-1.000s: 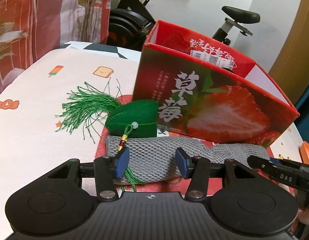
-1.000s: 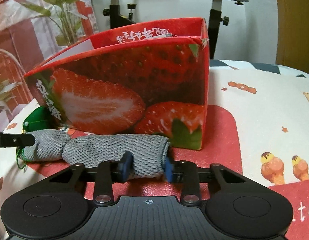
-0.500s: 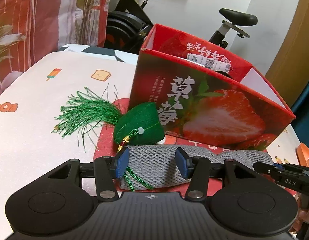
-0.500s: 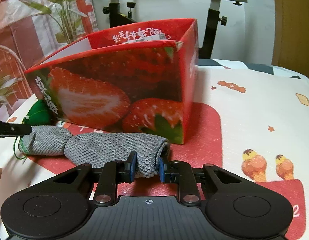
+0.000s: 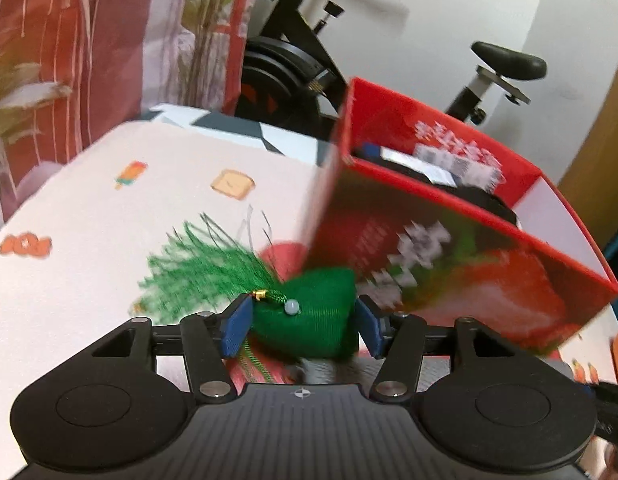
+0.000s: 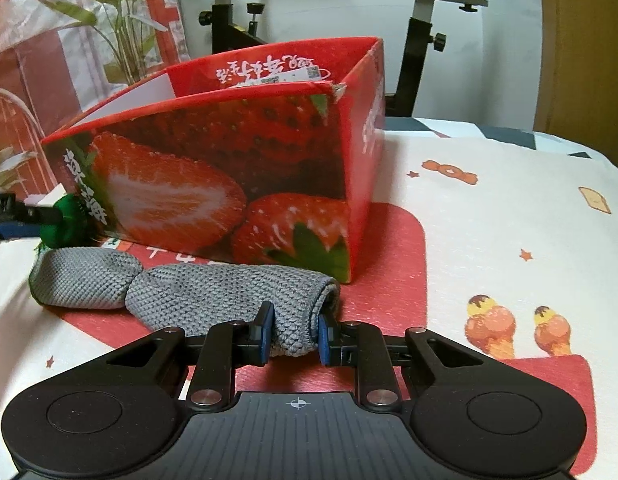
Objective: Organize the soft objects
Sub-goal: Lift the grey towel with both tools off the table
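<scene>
Red carton: the strawberry box stands open-topped on the printed tablecloth, corner toward the right camera; dark items and a labelled packet already lie inside.
Grey knit: the rolled cloth lies along the box's front wall, touching or nearly so, long axis running left to right across the right view, its open end pointing at the right gripper.
Green sachet: the pouch sits just beside the box's left corner, apparently above the cloth's far end, tassel fanned out to the left, bead and cord facing the camera.
Right gripper: clamped on the cloth's near end.
Left gripper: pads bracket the pouch closely; the view is blurred, so I cannot tell whether they press it.
Risk, cloth: held at one end only, the roll may unfurl or drag against the box on lifting.
Risk, pouch: loose tassel threads or the cord could snag on a pad or catch the carton rim.
</scene>
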The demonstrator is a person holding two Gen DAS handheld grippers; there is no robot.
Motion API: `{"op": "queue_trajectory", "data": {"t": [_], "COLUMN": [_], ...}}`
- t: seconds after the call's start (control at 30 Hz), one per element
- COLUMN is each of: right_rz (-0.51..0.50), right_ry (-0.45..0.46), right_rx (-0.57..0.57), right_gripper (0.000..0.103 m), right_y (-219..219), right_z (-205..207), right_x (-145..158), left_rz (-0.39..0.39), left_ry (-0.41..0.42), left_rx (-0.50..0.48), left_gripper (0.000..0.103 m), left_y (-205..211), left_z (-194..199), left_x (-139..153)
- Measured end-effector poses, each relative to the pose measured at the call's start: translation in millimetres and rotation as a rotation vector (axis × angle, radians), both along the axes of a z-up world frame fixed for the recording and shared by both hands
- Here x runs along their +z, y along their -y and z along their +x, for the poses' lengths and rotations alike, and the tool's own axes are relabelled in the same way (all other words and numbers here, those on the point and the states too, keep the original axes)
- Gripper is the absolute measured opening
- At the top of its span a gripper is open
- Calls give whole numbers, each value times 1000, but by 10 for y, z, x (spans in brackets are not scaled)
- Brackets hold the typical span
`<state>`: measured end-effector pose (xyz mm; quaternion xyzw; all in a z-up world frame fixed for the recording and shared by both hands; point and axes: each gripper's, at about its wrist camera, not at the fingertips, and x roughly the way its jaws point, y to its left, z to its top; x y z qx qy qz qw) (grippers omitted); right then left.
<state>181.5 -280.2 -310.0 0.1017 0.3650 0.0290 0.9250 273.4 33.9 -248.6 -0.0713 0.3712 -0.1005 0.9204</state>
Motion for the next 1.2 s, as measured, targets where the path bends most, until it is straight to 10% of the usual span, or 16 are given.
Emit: {"op": "queue_trajectory", "data": {"t": [1.2], "right_rz": [-24], "right_ry": [-5], "right_rx": [-83], "right_gripper": [20], "right_y": [290], "right_z": [-143], "right_x": [-35], "left_rz": [-142], "left_ry": [-157], "left_rx": [-128], "left_gripper": [66], "left_y": [345], "left_z": [-241], "left_x": [-293]}}
